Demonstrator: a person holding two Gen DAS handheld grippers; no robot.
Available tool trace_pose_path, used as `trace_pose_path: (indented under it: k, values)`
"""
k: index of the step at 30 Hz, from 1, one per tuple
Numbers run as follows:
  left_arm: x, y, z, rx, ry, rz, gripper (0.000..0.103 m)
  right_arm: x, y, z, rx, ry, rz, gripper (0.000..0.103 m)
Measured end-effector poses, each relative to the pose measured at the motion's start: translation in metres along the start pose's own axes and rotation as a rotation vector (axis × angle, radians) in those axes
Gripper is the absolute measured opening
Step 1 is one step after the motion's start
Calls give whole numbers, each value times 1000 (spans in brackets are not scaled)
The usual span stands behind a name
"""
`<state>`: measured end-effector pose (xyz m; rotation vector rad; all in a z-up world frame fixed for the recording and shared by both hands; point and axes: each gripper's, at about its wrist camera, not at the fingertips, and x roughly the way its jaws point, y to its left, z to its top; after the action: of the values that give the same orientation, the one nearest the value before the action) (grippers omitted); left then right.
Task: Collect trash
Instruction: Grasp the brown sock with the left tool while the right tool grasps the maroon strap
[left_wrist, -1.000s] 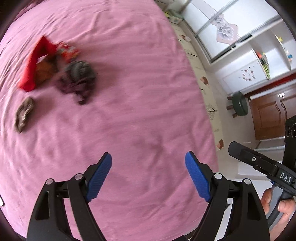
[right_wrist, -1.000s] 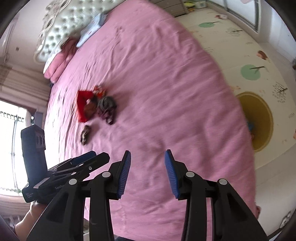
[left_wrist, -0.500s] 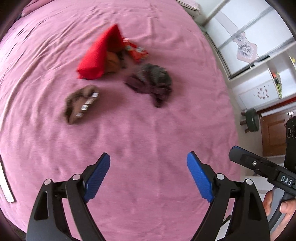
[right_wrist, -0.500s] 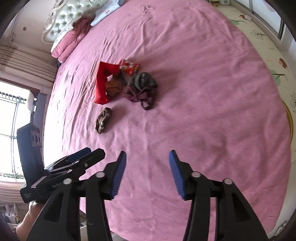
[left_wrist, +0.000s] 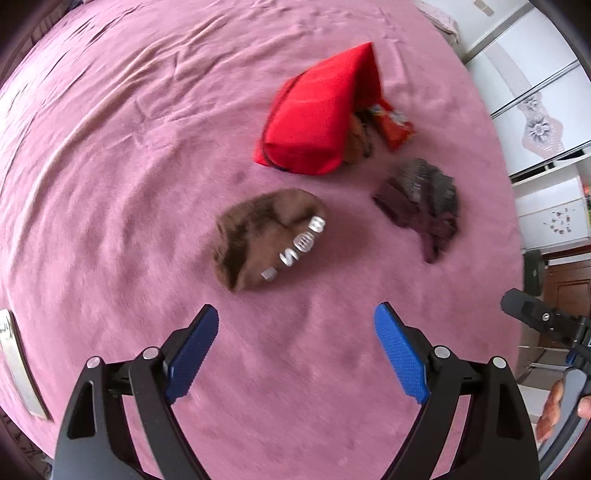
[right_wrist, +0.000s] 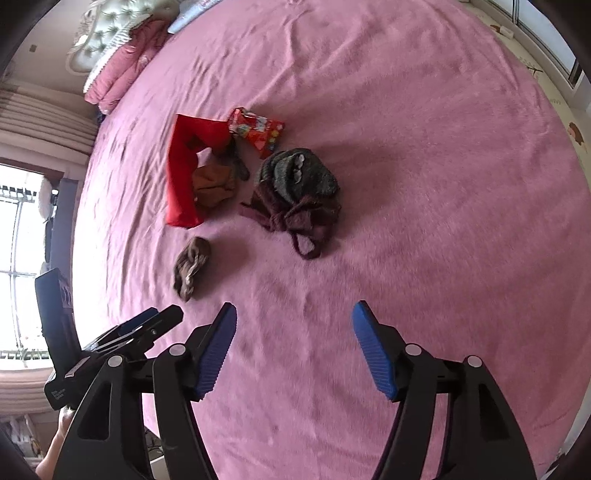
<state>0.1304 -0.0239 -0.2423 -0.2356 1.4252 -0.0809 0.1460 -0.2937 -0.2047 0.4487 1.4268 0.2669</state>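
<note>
A red bag (right_wrist: 184, 177) lay open on the pink bed cover (right_wrist: 406, 110), tent-like, its mouth showing a crumpled orange-brown cloth (right_wrist: 212, 184). Touching the bag's far corner was a red snack wrapper (right_wrist: 258, 131), flattened and printed in bright colours. Near the bag's mouth side sat a heap of grey and dark purple knitwear (right_wrist: 295, 192), loose strands trailing. Just beside the bag's near end lay a brown furry bundle (left_wrist: 266, 238) bearing silver letters, apart from the rest.
</note>
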Motion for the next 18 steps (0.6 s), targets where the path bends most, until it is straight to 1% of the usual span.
trace_pose_path:
  k: [4,8,9,10,11,12,13,14,16,17,18]
  values:
    - [19,4,18,27,14,37,86,19,-2,13,5,31,-18,65]
    - [39,7,32,48,42,57,86,35,-4,24,11,48,-39,66]
    - [43,7,34,54,47,64,84,40,-6,27,16,52,-46,66]
    - [49,7,37,63,61,66,82,42,-7,29,19,56,-49,67]
    - [53,7,38,63,72,63,73,46,-9,32,23,61,-53,67]
    - [57,8,39,58,85,68,67,49,-10,34,26,63,-57,67]
    - [60,10,40,47,95,78,66,51,-11,37,32,63,-60,67]
    - [61,11,41,35,95,74,65,54,-11,39,35,64,-59,67]
    - [61,15,43,8,92,73,61,59,-10,44,31,69,-62,67]
    - [61,18,44,-6,92,69,57,61,-9,46,26,69,-64,67]
    - [62,20,48,-20,92,67,50,63,-7,48,20,71,-66,67]
